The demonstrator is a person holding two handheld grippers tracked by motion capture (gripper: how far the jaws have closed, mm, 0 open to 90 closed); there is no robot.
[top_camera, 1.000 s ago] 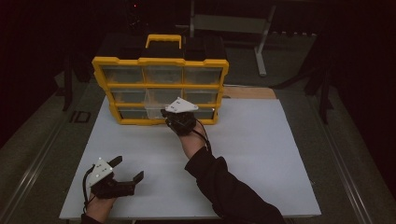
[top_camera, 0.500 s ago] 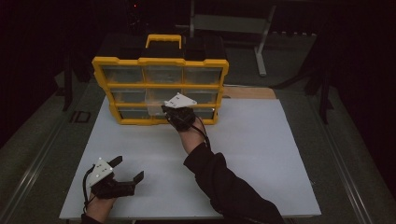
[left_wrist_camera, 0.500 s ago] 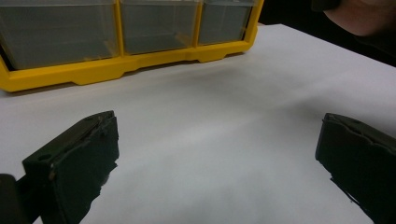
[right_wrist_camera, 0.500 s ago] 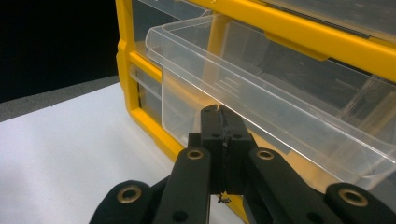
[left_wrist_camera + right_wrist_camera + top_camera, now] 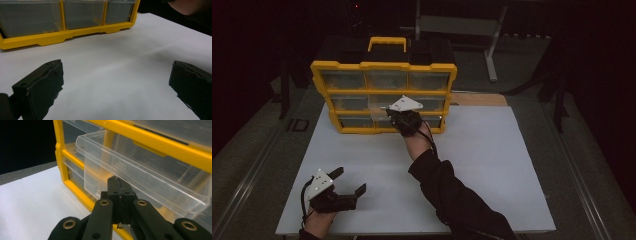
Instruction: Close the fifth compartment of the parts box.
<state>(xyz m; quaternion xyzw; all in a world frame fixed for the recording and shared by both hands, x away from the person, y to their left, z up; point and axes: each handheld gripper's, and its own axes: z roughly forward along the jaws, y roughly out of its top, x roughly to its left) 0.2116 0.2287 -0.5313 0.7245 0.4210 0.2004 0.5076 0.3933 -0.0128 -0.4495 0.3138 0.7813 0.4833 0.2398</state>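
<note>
Clear drawer (image 5: 140, 177), pulled partway out of yellow organizer (image 5: 384, 95) at twelve o'clock on white table (image 5: 492, 165). Right gripper (image 5: 119, 192) pressed shut at drawer's front. Left gripper (image 5: 348, 181) at seven o'clock, spread wide, empty.

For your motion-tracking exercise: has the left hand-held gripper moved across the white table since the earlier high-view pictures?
No. The left hand-held gripper sits at the same spot near the white table's front left corner, as far from the yellow organizer as before, jaws open.

No legible text, labels, brands or numbers on anything.
</note>
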